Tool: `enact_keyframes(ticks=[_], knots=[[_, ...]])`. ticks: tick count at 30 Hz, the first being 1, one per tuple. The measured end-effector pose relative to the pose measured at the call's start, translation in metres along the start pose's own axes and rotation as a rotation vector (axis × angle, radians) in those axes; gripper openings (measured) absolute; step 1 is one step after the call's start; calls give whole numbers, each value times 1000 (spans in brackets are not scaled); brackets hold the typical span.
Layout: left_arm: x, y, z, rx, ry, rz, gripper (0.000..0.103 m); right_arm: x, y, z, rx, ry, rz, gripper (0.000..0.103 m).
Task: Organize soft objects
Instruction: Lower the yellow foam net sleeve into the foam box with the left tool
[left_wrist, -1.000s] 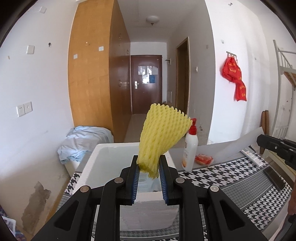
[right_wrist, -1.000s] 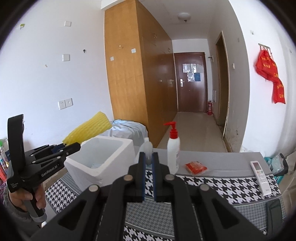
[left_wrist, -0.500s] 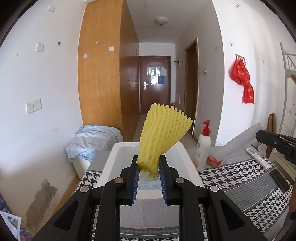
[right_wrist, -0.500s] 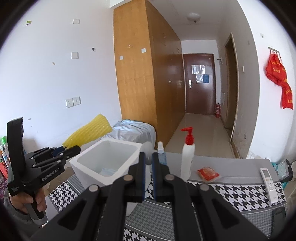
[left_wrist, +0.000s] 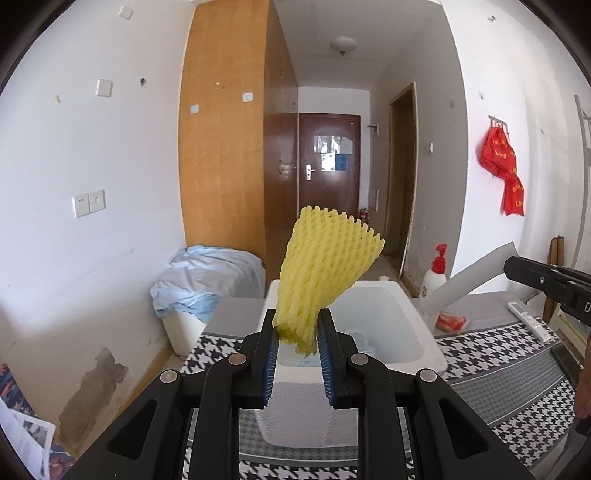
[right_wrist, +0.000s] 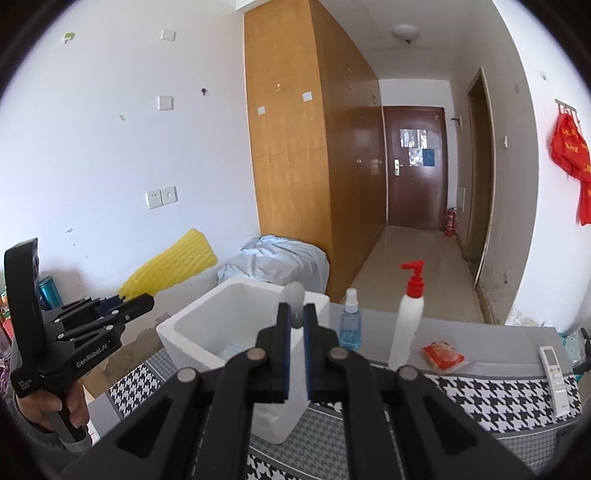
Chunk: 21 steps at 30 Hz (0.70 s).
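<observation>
My left gripper (left_wrist: 295, 332) is shut on the lower end of a yellow foam net sleeve (left_wrist: 325, 269), which fans upward. It hangs over the near rim of a white foam box (left_wrist: 424, 332) on the table. From the right wrist view, the left gripper (right_wrist: 136, 302) is to the left of the white foam box (right_wrist: 184, 328), with the net sleeve (right_wrist: 173, 262) sticking out. My right gripper (right_wrist: 295, 314) is shut on a thin white foam sheet (right_wrist: 295, 293), seen edge-on. In the left wrist view, that sheet (left_wrist: 469, 280) reaches from the right gripper (left_wrist: 513, 266) toward the box.
A houndstooth cloth (right_wrist: 498, 398) covers the table. On it stand a red-capped pump bottle (right_wrist: 408, 321) and a blue spray bottle (right_wrist: 349, 325); a red packet (right_wrist: 443, 354) and a remote (right_wrist: 554, 369) lie nearby. A pale blue cloth bundle (left_wrist: 207, 277) lies beyond the table's left end.
Both grippers have shifted left across the table, so the box and bottles sit further right in both views. Both grips are unchanged.
</observation>
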<state>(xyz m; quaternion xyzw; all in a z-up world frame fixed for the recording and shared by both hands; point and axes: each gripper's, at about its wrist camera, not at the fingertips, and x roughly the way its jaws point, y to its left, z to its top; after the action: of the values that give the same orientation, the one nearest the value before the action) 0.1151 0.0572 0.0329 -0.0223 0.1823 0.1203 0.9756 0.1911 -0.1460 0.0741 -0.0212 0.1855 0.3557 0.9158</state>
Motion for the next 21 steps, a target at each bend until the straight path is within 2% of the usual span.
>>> enact_keyframes(ticks=[21], knots=[[-7, 36, -9, -39, -6, 60, 22, 52, 41, 3, -46, 77, 62, 8]])
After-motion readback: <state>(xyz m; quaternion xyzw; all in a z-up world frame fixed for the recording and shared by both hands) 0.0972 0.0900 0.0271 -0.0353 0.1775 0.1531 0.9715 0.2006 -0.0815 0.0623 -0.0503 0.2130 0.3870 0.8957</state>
